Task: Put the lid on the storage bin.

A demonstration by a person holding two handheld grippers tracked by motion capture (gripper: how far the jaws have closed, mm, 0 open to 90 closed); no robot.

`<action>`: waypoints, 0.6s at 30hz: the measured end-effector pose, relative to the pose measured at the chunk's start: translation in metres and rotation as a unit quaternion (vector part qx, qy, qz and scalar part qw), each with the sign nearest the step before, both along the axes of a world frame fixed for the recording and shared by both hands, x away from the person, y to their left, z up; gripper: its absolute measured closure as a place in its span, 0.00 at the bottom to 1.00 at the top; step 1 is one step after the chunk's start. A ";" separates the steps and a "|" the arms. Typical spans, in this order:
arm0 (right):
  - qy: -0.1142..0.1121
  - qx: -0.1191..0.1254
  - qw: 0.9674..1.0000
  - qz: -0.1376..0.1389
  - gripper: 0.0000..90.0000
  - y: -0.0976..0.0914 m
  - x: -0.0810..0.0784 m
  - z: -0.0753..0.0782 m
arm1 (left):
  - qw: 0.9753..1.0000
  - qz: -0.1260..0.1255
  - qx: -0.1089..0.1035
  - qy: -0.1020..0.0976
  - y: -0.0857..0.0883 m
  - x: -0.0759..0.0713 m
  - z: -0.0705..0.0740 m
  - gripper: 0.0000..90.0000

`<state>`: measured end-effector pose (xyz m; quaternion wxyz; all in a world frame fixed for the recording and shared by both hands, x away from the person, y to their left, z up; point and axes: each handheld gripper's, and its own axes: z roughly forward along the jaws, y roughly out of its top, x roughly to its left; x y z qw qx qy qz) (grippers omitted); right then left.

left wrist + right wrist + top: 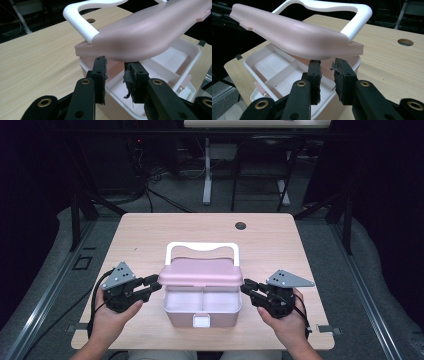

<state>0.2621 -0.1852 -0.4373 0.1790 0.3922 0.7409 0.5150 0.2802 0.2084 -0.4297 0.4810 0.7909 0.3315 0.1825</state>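
A pink box (200,312) with a white inner tray stands near the table's front edge. Its pink lid (200,274) is lifted at the front and tilted, with the white handle (202,246) lying behind it. My left gripper (159,287) is at the lid's left end and my right gripper (245,285) at its right end. In the left gripper view the jaws of that gripper (115,62) stand apart, tips just under the lid (150,32). The right gripper (325,62) is the same under the lid (294,37). Nothing is pinched between either pair.
The wooden table (150,240) has a round cable hole (241,225) at the back. The box's tray (274,75) has dividers and looks empty. A white latch (201,321) sits on the box's front. Dark floor, cables and desk legs lie beyond the table.
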 end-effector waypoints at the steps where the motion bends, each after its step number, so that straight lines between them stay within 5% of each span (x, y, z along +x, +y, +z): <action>1: 0.000 0.000 1.000 -0.001 0.83 0.000 0.000 -0.001 | 1.000 0.001 0.000 0.001 0.001 0.000 -0.001 0.78; 18: 0.020 -0.002 1.000 0.004 0.83 -0.007 -0.011 -0.018 | 1.000 -0.004 -0.009 0.025 0.010 -0.012 -0.021 0.78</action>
